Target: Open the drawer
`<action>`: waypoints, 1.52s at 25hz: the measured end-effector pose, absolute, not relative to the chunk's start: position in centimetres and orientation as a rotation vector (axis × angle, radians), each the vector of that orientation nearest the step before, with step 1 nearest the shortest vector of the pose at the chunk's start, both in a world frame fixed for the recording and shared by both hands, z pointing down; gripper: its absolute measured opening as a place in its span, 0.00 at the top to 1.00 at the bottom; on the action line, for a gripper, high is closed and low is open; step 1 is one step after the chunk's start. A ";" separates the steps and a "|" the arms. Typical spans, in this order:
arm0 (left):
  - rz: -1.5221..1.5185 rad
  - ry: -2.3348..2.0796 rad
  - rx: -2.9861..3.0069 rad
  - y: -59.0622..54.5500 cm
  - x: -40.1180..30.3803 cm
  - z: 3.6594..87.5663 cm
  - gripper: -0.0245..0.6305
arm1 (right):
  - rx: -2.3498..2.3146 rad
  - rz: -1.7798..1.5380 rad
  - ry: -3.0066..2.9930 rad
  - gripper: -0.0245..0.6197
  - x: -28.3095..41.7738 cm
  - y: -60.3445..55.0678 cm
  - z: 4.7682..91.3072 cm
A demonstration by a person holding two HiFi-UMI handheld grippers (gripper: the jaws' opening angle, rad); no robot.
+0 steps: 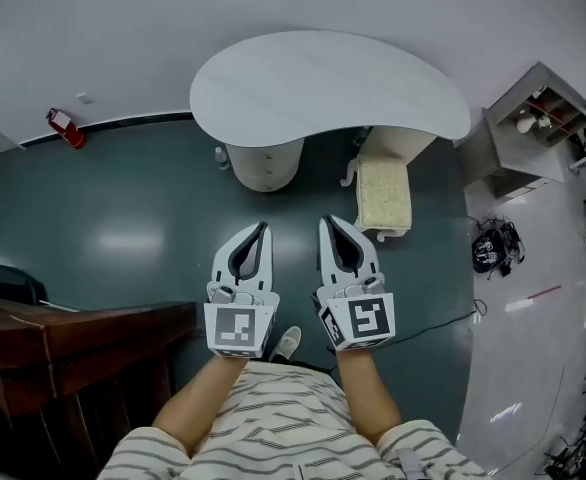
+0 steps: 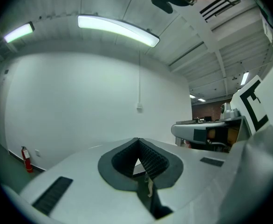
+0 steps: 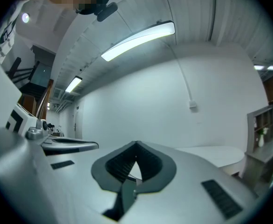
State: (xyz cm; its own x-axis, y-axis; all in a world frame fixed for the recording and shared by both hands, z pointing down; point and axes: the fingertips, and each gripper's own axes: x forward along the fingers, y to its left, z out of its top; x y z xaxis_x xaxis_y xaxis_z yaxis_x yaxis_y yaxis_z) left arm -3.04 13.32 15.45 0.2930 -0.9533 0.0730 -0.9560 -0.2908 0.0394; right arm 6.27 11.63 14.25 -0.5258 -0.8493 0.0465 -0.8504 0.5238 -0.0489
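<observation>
In the head view I hold both grippers side by side over the dark green floor, pointing level toward a white kidney-shaped table (image 1: 323,83). Under the table stands a cream rounded pedestal cabinet (image 1: 263,163); no drawer front can be made out on it. My left gripper (image 1: 263,228) is shut with nothing between its tips, and it is some way short of the cabinet. My right gripper (image 1: 325,222) is likewise shut and empty. In the left gripper view the left gripper (image 2: 137,140) has its jaws meeting at the tips. The right gripper (image 3: 136,143) shows the same in the right gripper view.
A cream cushioned stool (image 1: 384,196) stands by the table, just beyond the right gripper. A dark wooden desk (image 1: 68,336) fills the lower left. A grey shelf unit (image 1: 528,128) and a black bag (image 1: 493,249) sit at the right. A red fire extinguisher (image 1: 65,128) leans by the wall.
</observation>
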 end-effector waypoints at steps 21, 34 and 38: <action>0.131 -1.788 2.412 -4.2 -4.7 26.4 0.95 | 1.606 0.199 -2.600 0.94 4.5 -6.0 24.4; 0.107 -1.869 2.281 -9.6 -4.1 37.8 0.95 | 1.573 0.262 -2.644 0.94 5.2 -12.2 35.4; 0.157 -1.885 2.291 -10.6 -4.2 41.3 0.95 | 1.551 0.254 -2.648 0.94 5.0 -13.2 39.2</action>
